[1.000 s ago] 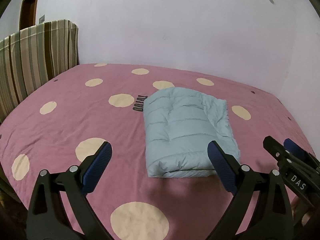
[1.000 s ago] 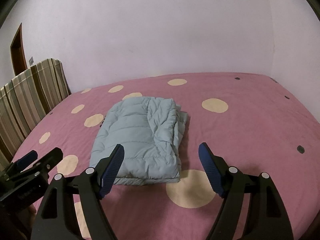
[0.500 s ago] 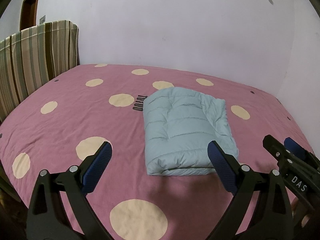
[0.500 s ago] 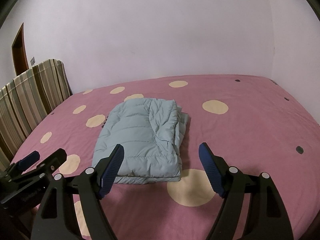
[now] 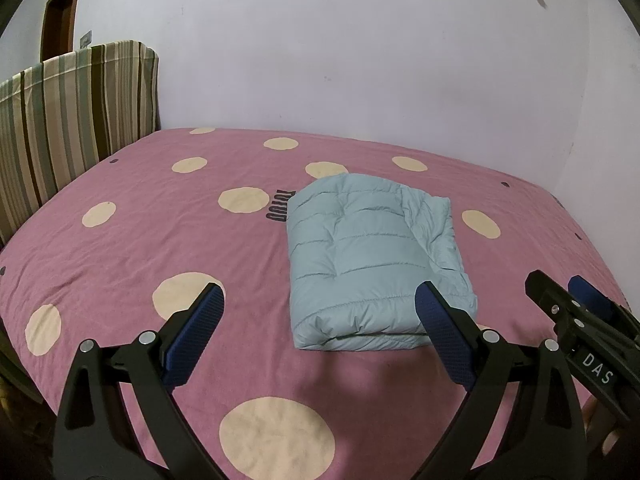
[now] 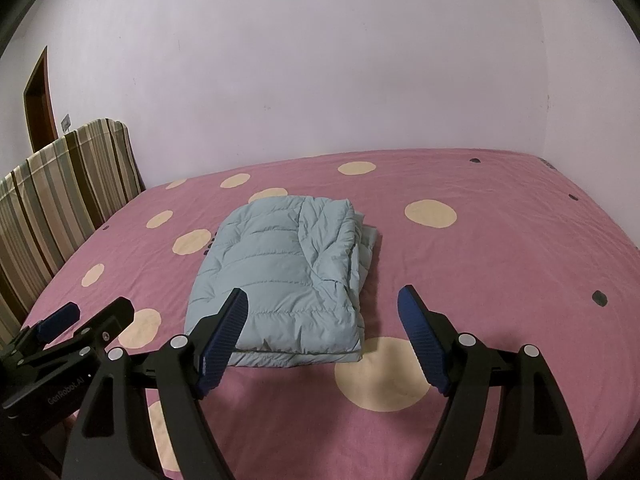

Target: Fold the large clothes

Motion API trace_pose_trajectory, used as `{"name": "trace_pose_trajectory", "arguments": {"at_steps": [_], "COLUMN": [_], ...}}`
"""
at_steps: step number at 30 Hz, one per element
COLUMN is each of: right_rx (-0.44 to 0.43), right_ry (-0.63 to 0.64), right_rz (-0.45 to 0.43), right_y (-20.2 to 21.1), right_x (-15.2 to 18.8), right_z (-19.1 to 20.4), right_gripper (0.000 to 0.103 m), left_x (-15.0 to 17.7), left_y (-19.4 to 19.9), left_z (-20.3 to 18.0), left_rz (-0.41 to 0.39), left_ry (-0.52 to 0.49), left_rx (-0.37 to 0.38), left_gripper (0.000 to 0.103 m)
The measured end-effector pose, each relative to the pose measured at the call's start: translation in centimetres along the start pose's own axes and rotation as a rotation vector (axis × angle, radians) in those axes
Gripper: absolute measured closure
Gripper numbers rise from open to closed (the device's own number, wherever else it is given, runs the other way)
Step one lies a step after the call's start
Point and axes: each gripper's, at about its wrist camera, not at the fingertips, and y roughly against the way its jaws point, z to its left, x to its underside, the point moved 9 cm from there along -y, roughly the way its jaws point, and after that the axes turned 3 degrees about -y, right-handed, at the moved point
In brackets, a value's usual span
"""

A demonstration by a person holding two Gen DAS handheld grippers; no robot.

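The work surface is a bed covered by a pink sheet (image 5: 120, 256) printed with cream dots, set into a corner of plain pale walls (image 5: 360, 60); a striped headboard cushion (image 5: 68, 120) stands along its left side, with a brown door frame (image 5: 60, 12) behind it. A light-blue quilted jacket (image 5: 368, 264) lies folded into a compact rectangular bundle near the middle of the sheet, its folded edge toward the cameras. The left gripper (image 5: 320, 340) hovers ahead of that near edge, jaws spread wide, nothing between the pads, clear of the fabric. The right gripper (image 6: 324, 340) hangs likewise, jaws wide and empty, its left pad overlapping the bundle's near corner in view only. Compared with one second ago, the jacket and both grippers occupy essentially the same positions, and the openings are unchanged.
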Motion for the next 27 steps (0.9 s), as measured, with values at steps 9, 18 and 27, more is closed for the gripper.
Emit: {"name": "trace_pose_trajectory", "arguments": {"at_steps": [9, 18, 27], "right_rx": [0.002, 0.0, 0.002], "right_ry": [0.0, 0.004, 0.002], "right_rz": [0.001, 0.004, 0.003], "right_y": [0.08, 0.18, 0.16], "right_x": [0.01, -0.05, 0.0], "right_z": [0.08, 0.08, 0.16], "right_gripper": [0.027, 0.027, 0.026], "left_x": [0.12, 0.34, 0.46], "left_y": [0.04, -0.03, -0.12], "left_z": [-0.05, -0.16, -0.49], "left_rz": [0.004, 0.009, 0.008], "left_ry": [-0.002, -0.001, -0.005], "left_rx": [0.002, 0.005, 0.011], "left_gripper": [0.007, 0.007, 0.007]}}
